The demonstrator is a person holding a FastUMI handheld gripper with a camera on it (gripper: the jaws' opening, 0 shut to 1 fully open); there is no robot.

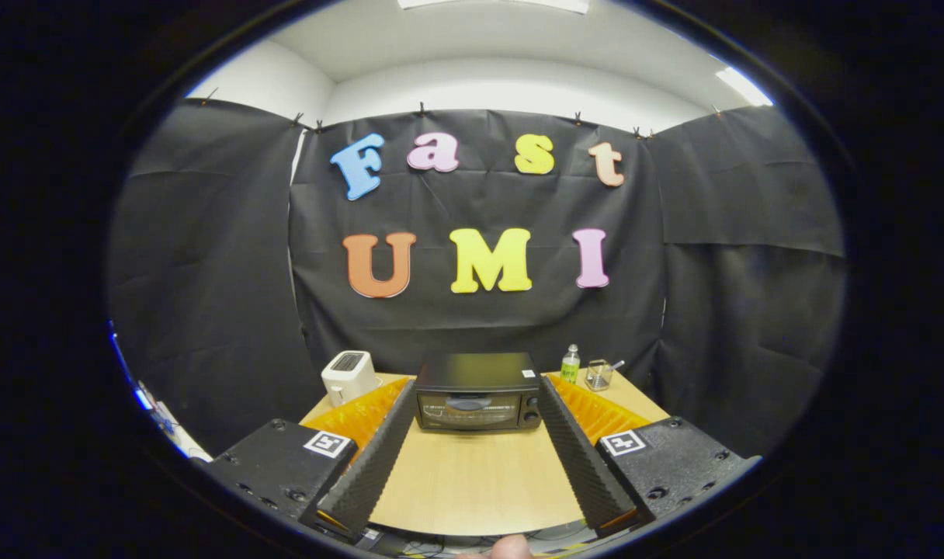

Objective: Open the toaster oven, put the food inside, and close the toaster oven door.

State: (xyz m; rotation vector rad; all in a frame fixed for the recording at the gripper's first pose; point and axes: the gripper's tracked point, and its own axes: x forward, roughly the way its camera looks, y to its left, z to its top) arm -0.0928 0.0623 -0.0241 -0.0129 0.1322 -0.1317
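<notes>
A black toaster oven (477, 391) stands at the far middle of a light wooden table (472, 481), its glass door shut and its knobs on the right side of the front. My gripper (477, 388) is open, held back from the table's near edge, and its two fingers (386, 442) spread wide so that the oven shows between their far ends. Nothing is held between them. I cannot make out any food on the table.
A white pop-up toaster (348, 376) stands left of the oven. To the oven's right are a small green bottle (570, 363) and a clear glass (598, 374) with something in it. Black cloth walls close the booth behind and at both sides.
</notes>
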